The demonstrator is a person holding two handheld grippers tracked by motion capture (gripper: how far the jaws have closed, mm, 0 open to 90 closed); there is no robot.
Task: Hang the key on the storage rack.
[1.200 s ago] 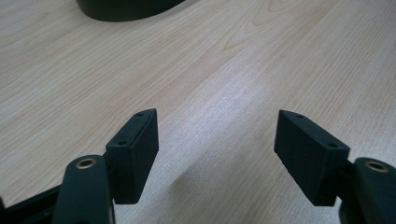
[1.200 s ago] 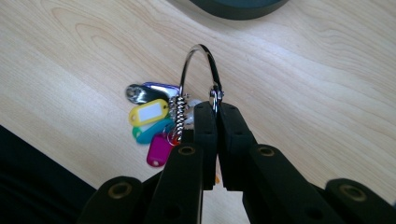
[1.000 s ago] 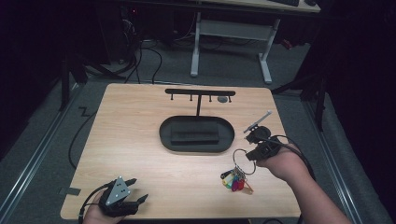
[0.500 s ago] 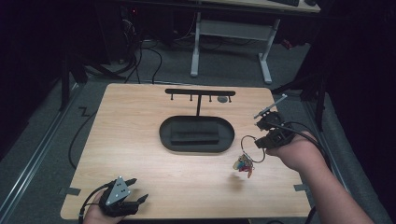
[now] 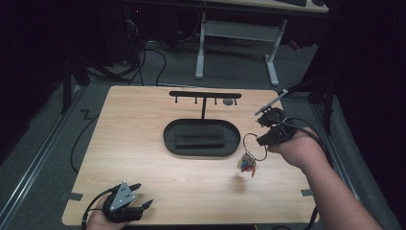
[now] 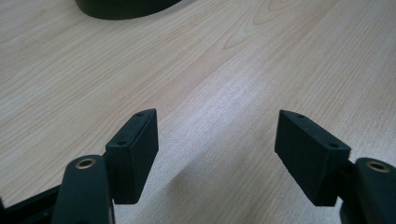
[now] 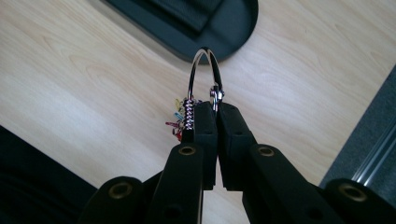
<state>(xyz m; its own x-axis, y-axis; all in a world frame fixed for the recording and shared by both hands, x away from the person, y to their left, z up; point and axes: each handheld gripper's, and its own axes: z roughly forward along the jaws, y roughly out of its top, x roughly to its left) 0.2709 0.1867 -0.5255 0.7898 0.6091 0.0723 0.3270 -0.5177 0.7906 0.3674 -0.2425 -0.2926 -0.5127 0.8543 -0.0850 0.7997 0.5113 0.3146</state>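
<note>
Right gripper (image 7: 217,109) pinches the key ring (image 7: 204,70); the high view reveals colourful keys (image 5: 247,164) dangling above the table (image 5: 143,139).

Left: your left tongs (image 5: 136,199) rested low at the near bench edge, jaws spread wide, nothing between them | Right: your right tongs (image 5: 265,139) were held aloft on an outstretched forearm, jaws pinched together, pointing toward your left.

Dim lab: test table (image 5: 143,143), floor cables (image 5: 143,57), desk frame (image 5: 234,33).
</note>
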